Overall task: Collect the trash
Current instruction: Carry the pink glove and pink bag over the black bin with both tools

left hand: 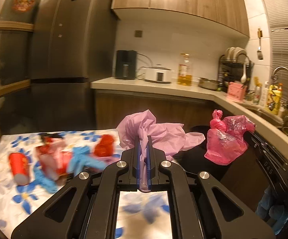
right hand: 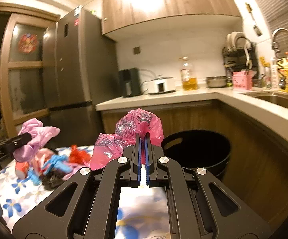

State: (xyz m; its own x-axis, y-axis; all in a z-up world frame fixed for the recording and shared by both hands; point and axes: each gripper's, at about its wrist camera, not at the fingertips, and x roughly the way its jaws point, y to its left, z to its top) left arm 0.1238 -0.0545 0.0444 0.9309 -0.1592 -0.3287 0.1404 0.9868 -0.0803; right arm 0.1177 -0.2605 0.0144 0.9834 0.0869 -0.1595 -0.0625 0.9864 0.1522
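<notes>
My left gripper is shut on a crumpled lilac plastic bag, held up above the flowered tablecloth. My right gripper is shut on a bright pink plastic bag, also lifted off the table. In the left wrist view the pink bag hangs at the right; in the right wrist view the lilac bag shows at the left in the other gripper. On the cloth lie a red paper cup, blue gloves, red and pink wrappers. A black bin stands beyond the table.
A kitchen counter runs along the back and curves right to a sink. On it stand a black appliance, a white cooker, an oil bottle and a dish rack. A tall fridge stands at the left.
</notes>
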